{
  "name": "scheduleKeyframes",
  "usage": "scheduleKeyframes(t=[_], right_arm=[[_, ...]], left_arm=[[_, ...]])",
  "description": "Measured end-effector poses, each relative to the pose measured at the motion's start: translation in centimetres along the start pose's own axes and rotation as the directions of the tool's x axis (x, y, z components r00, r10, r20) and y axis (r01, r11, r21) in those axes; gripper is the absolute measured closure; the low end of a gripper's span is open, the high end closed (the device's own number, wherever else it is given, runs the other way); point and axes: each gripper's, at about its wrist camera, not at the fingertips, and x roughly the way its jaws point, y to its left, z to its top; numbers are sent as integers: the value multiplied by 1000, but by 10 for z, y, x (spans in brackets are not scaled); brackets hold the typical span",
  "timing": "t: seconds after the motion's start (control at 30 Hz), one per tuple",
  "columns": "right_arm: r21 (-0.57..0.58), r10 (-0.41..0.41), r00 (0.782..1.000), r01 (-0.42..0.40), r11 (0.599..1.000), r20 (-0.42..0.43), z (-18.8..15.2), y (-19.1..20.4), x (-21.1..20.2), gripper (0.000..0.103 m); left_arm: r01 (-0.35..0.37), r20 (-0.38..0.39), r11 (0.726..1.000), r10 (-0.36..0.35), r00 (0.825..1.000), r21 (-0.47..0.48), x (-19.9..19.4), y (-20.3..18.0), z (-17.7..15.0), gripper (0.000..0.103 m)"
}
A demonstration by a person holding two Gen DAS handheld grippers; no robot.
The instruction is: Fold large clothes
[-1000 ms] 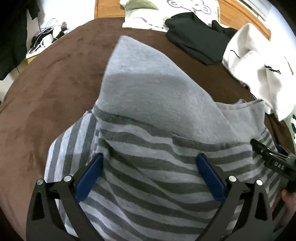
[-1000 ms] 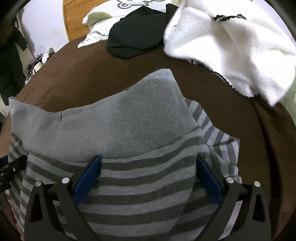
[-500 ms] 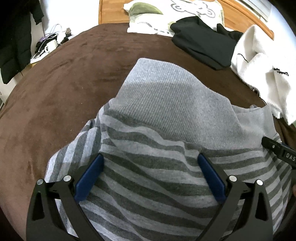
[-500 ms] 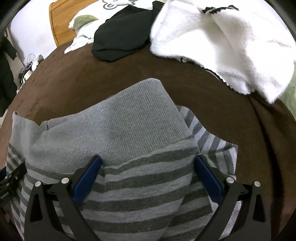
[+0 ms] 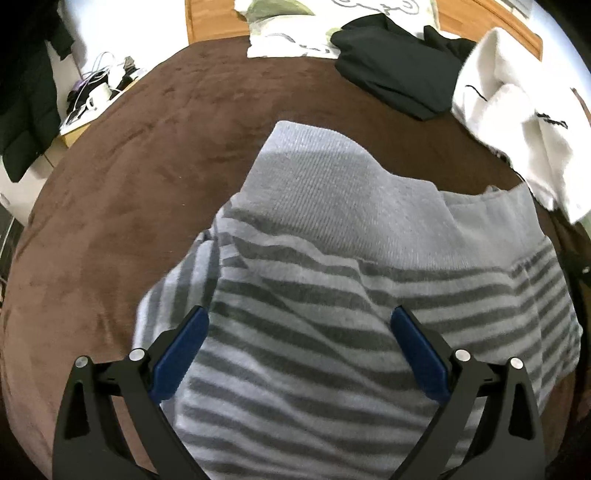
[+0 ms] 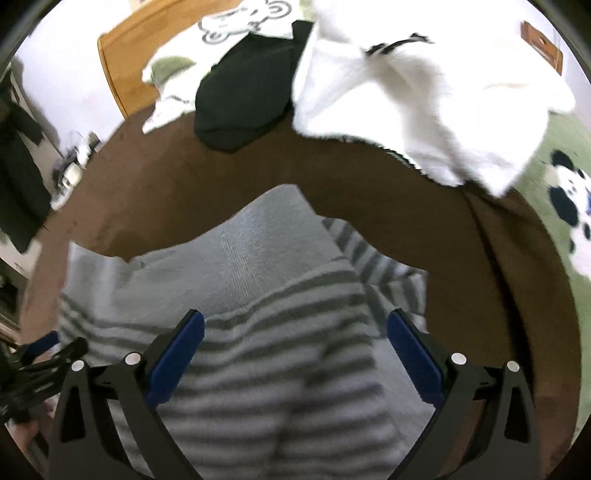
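A grey striped sweater [image 5: 332, 295] with a plain grey ribbed hem lies folded on the brown bed cover [image 5: 147, 147]. My left gripper [image 5: 299, 332] hovers open above its striped part, blue pads wide apart, nothing between them. The same sweater [image 6: 266, 295] fills the lower half of the right wrist view. My right gripper [image 6: 295, 332] is open over it as well, holding nothing. The left gripper's black tip [image 6: 44, 354] shows at the left edge of the right wrist view.
A black garment [image 5: 399, 85] and a white fleece garment [image 5: 517, 122] lie at the far right of the bed. A printed pillow [image 5: 295, 37] leans on the wooden headboard [image 5: 207, 18]. A cluttered side table [image 5: 92, 99] stands left. A green panda blanket [image 6: 554, 206] lies right.
Both grippers have pulled back and up from the sweater, still open. The folded sweater has settled flatter, and more brown cover shows beyond it.
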Motion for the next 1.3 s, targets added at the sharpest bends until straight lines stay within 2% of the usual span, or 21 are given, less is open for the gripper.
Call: scheduleKeyframes(t=[0.1,0.27,0.43,0.57,0.67,0.8,0.97,1.07,1.13,1.2,1.23,1.27,1.3], right_arm=[[34,63,998,-63,997,-7,-6,-26,-21,5],[114,106,994,-103,988,-17,-30,-58,-40,5],[211,129,991,-122,970,-22,-70,-73,-47,5],[330,190,981,-165,929,-44,-94,-84,-32,5],[373,216,976,-186,909,-40,-105,-87,-28,5],[415,271,962,-230,880,-41,-106,-91,-18,5],[448,325,945,-280,849,-25,-100,-92,-2,5],[496,364,931,-324,806,18,-98,-96,6,5],[525,383,922,-353,774,54,-98,-102,8,5],[538,386,920,-362,761,72,-98,-103,9,5],[533,381,922,-359,767,73,-98,-101,9,7],[522,375,925,-354,776,71,-98,-99,8,14],[493,344,937,-327,806,59,-97,-94,6,40]], left_arm=[[34,-4,999,-34,999,-33,-13,17,-3,6],[80,3,989,-80,997,-122,-27,35,-9,7],[72,11,992,-71,997,-101,-35,24,-15,6],[108,1,987,-108,994,-116,-32,18,-19,7],[58,11,996,-57,998,-74,-32,12,-22,6],[81,-20,991,-83,996,-109,-23,29,-26,6],[11,-42,990,-17,999,-142,-11,58,-34,6],[59,-45,970,-72,996,-237,-7,79,-41,7],[100,-7,953,-106,994,-286,-13,86,-44,7],[138,25,942,-137,990,-305,-21,83,-42,7],[164,35,939,-161,986,-302,-25,78,-40,7],[179,41,939,-174,984,-293,-28,71,-37,7],[186,46,942,-180,983,-278,-31,63,-34,7]])
